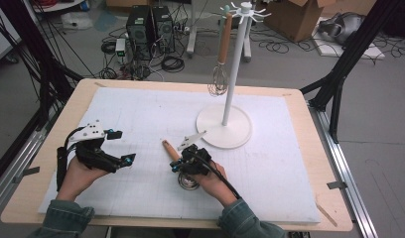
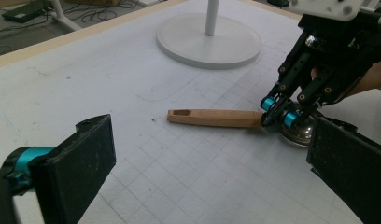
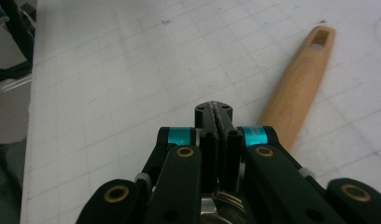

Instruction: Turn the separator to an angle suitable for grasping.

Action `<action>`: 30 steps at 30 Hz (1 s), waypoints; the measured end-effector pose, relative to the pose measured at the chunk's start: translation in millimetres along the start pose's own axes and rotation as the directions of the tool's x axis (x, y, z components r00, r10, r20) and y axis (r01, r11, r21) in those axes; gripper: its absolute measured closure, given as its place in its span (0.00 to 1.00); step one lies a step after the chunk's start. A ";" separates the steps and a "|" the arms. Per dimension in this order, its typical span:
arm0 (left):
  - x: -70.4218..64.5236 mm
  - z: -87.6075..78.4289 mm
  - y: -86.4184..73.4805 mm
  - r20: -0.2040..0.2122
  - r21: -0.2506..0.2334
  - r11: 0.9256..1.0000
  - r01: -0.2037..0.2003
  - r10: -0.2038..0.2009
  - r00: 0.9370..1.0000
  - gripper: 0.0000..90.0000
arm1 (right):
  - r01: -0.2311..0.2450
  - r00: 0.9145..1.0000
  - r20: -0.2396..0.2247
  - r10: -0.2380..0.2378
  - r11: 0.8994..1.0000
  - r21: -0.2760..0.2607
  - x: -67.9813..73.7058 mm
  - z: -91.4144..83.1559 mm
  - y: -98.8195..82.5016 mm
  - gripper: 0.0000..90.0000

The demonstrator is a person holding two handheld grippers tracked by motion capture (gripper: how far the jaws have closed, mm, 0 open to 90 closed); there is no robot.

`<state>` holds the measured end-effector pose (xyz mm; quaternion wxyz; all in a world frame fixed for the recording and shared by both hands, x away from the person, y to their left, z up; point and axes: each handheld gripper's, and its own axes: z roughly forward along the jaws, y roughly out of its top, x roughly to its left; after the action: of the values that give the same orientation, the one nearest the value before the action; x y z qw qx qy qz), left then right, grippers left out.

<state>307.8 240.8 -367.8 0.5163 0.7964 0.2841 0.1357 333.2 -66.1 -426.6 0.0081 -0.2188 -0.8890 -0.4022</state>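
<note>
A utensil with a light wooden handle (image 1: 168, 149) (image 2: 214, 117) (image 3: 296, 88) and a round metal head (image 1: 188, 181) (image 2: 297, 132) lies on the white gridded mat (image 1: 141, 114). My right gripper (image 1: 179, 163) (image 2: 274, 116) (image 3: 215, 111) points down where handle and head meet, its jaws pressed together. The handle runs past the right of the jaw tips; I cannot tell whether a thin metal neck is pinched. My left gripper (image 1: 122, 147) (image 2: 212, 177) hovers to the left of the utensil, jaws wide apart and empty.
A white stand (image 1: 233, 64) on a round base (image 1: 235, 136) (image 2: 193, 44) rises at the back of the mat, with a wooden-handled whisk (image 1: 220, 74) hanging from a hook. The wooden table edge (image 1: 334, 163) frames the mat. Cables and computers lie on the floor beyond.
</note>
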 end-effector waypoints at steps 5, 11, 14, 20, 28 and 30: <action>0.4 -0.7 0.1 -0.003 -0.002 1.000 -0.002 0.002 1.000 0.02 | 0.009 1.000 0.008 -0.009 0.999 0.035 0.7 4.4 -3.5 0.99; 0.7 -0.9 0.3 0.002 -0.006 1.000 0.001 -0.001 1.000 0.02 | 0.017 1.000 0.022 -0.018 0.999 0.048 1.2 5.4 -5.6 0.99; 0.4 -0.9 0.4 0.002 -0.006 1.000 0.001 -0.001 1.000 0.02 | 0.033 0.999 0.025 -0.034 0.998 0.052 3.1 6.3 -5.2 0.99; 0.6 -1.2 0.6 0.001 -0.009 1.000 0.000 0.000 1.000 0.02 | 0.056 0.997 0.045 -0.059 0.995 0.082 5.3 2.4 -6.8 0.99; 0.5 -2.3 1.0 -0.002 -0.010 1.000 -0.002 0.002 1.000 0.02 | 0.074 0.995 0.057 -0.081 0.992 0.103 8.4 -1.5 -9.9 0.99; 0.5 -2.4 1.1 -0.001 -0.012 1.000 -0.001 0.001 1.000 0.02 | 0.074 0.995 0.060 -0.081 0.992 0.105 8.7 -3.4 -11.2 0.99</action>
<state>307.3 242.6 -365.8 0.5208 0.7934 0.2831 0.1383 320.3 -71.7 -430.6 -0.0249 -0.1964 -0.9161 -0.3487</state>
